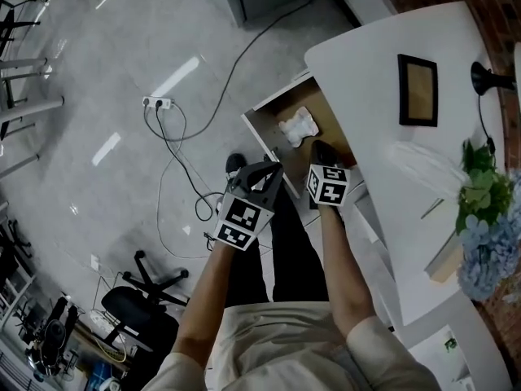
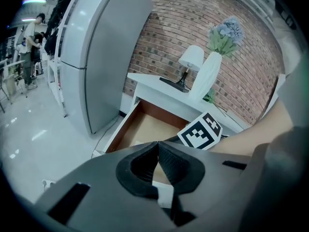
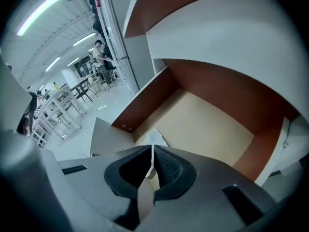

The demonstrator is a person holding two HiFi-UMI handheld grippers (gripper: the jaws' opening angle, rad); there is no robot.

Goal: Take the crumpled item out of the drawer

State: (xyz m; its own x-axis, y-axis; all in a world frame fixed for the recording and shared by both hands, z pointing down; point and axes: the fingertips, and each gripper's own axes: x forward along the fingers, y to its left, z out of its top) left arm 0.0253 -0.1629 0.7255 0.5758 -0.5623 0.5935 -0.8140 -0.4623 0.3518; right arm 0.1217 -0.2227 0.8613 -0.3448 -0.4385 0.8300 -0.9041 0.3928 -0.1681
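Note:
The crumpled white item (image 1: 298, 126) lies on the tan floor of the open drawer (image 1: 264, 108) under the white desk. My right gripper (image 1: 319, 148) hovers over the drawer's near side, just short of the item, jaws shut and empty. In the right gripper view a corner of the crumpled item (image 3: 155, 137) peeks out just past the closed right gripper (image 3: 153, 151), low in the drawer (image 3: 207, 124). My left gripper (image 1: 267, 172) hangs outside the drawer's front edge, shut with nothing held. In its own view the left gripper (image 2: 158, 146) points at the drawer (image 2: 140, 124).
The white desk (image 1: 366, 47) carries a picture frame (image 1: 418, 90), a black lamp (image 1: 487, 78) and a vase of flowers (image 1: 480, 218). A power strip (image 1: 159, 102) with trailing cables lies on the floor, and an office chair (image 1: 138, 300) stands behind. A grey cabinet (image 2: 101, 52) stands left of the desk.

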